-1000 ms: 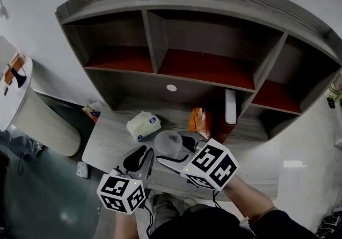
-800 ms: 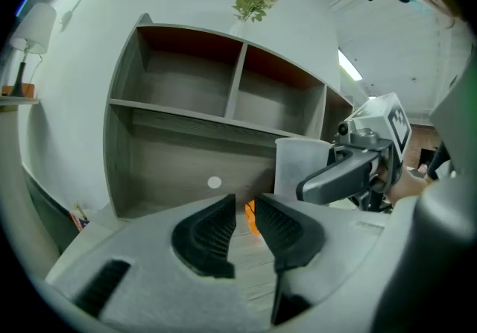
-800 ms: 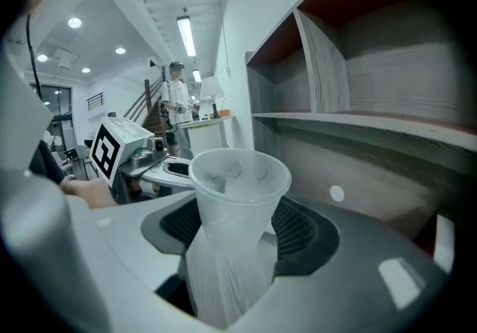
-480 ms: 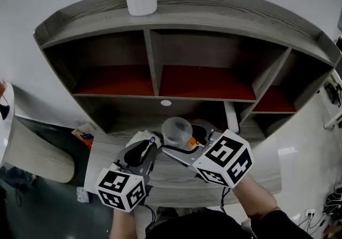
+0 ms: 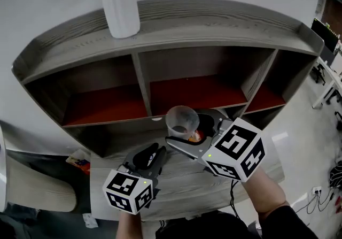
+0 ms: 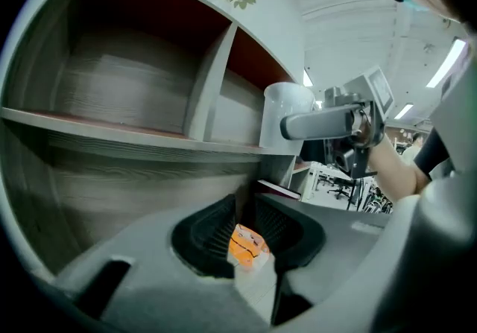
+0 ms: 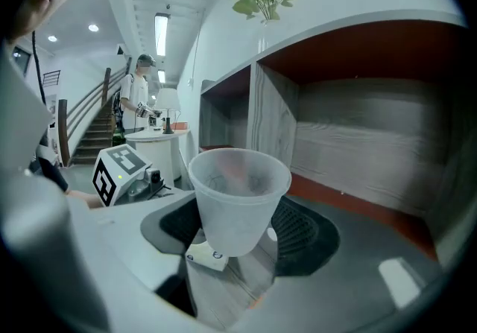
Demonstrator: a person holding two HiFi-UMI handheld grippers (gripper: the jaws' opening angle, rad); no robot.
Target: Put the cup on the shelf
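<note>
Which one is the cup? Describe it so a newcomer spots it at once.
In front of the grey shelf unit, before its middle red-floored bay, the right gripper holds the cup upright. It is a translucent white, empty plastic cup, unlike the opaque white vase on top.

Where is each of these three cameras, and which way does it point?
Head view: on the person's head, looking steeply down at the shelf; left gripper, right gripper and a forearm show.
Left gripper view: on that gripper, facing along its jaws into the shelf.
Right gripper view: on that gripper, facing its jaws, shut on the cup.
Shared: all three show cup and shelf.
</note>
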